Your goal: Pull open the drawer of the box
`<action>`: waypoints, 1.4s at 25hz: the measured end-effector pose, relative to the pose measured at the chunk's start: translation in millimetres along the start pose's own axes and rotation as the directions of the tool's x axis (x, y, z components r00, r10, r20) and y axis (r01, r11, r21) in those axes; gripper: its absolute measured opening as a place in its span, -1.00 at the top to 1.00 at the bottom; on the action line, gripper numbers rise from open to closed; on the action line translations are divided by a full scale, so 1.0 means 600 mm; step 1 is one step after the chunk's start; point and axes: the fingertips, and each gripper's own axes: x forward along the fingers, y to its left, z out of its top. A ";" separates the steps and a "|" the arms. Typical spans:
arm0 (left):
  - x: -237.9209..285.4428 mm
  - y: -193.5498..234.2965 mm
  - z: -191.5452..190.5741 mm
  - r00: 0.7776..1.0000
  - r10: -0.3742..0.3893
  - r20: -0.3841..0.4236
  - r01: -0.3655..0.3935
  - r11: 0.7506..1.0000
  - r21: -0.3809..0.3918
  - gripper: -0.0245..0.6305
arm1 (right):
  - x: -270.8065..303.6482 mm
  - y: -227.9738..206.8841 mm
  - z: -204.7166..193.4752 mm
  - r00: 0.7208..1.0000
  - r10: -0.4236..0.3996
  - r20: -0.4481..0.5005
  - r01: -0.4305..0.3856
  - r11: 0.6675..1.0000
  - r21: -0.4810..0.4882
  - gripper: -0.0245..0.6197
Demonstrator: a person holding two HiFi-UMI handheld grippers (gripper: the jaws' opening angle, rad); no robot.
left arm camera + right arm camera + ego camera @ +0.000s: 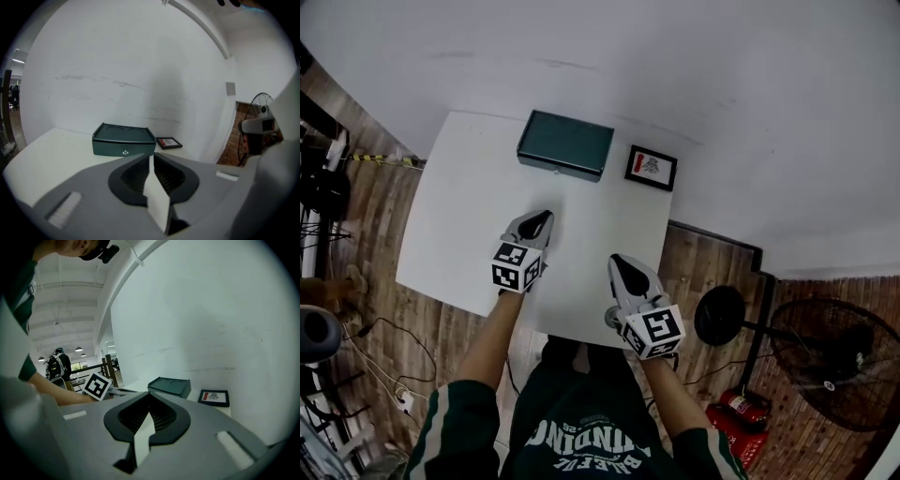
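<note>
Box (565, 144), dark green and low, sits at the far edge of the white table (469, 216), close to the wall, with a small framed picture (652, 167) just beside it on the right. Its drawer (123, 149) lies flush, a small round knob (125, 152) at the front. The left gripper (546, 217) and right gripper (617, 262) hover over the near half, well apart from it, jaws clenched together on nothing
</note>
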 end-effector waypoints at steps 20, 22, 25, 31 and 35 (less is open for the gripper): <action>0.214 0.149 -0.063 0.971 0.108 -0.212 -0.148 0.972 -0.183 0.44 | -0.017 -0.075 -0.056 0.986 -0.121 -0.117 0.125 0.992 0.029 0.92; 0.218 0.155 -0.063 0.971 0.111 -0.210 -0.153 0.969 -0.195 0.44 | -0.020 -0.079 -0.061 0.984 -0.126 -0.126 0.131 0.991 0.034 0.92; 0.225 0.160 -0.061 0.973 0.102 -0.206 -0.147 0.965 -0.216 0.44 | -0.022 -0.084 -0.065 0.982 -0.134 -0.131 0.141 0.989 0.042 0.92; 0.231 0.157 -0.060 0.973 0.088 -0.213 -0.134 0.968 -0.214 0.55 | -0.031 -0.089 -0.077 0.978 -0.148 -0.146 0.158 0.986 0.058 0.92; 0.219 0.150 -0.067 0.973 0.080 -0.214 -0.126 0.969 -0.211 0.55 | -0.035 -0.090 -0.079 0.977 -0.157 -0.144 0.168 0.984 0.062 0.92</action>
